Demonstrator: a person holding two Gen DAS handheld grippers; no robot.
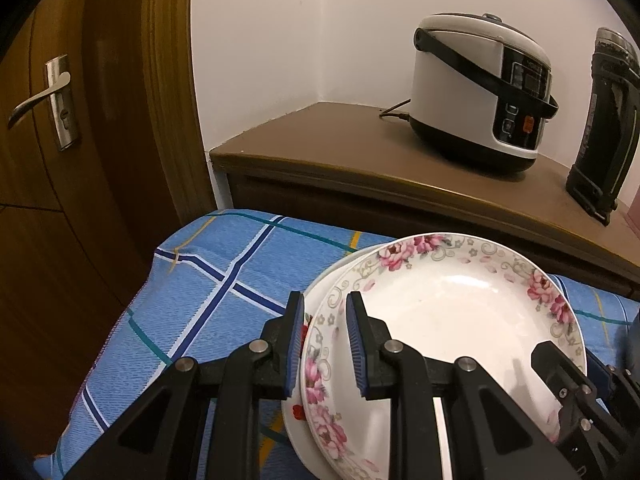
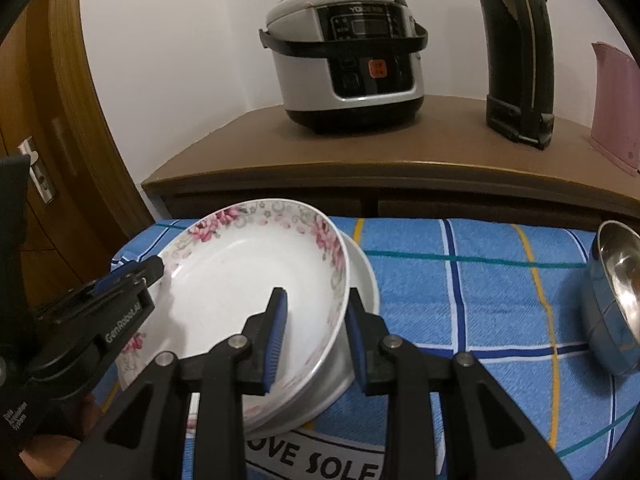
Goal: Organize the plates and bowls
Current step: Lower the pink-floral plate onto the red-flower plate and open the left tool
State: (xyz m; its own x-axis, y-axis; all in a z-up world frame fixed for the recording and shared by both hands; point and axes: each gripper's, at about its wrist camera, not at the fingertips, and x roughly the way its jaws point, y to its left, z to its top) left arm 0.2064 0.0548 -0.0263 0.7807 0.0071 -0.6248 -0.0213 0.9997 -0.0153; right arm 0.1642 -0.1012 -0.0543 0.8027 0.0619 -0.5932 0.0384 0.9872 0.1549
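Note:
A white plate with pink flowers [image 1: 460, 320] [image 2: 248, 280] lies on top of a plainer white plate [image 1: 296, 432] [image 2: 360, 280] on the blue checked cloth. My left gripper [image 1: 324, 344] [image 2: 138, 270] straddles the left rim of the stack, one finger outside and one inside. My right gripper [image 2: 316, 332] [image 1: 568, 376] straddles the right rim the same way. Both stand partly open around the rims; whether the pads press the plates does not show. A steel bowl [image 2: 616, 300] lies tilted on the cloth at the far right.
Behind the cloth stands a brown cabinet [image 2: 360, 152] with a white rice cooker [image 2: 344, 60], a black thermos [image 2: 520, 60] and a pink object [image 2: 612, 108]. A wooden door [image 1: 60, 120] with a metal handle is at the left.

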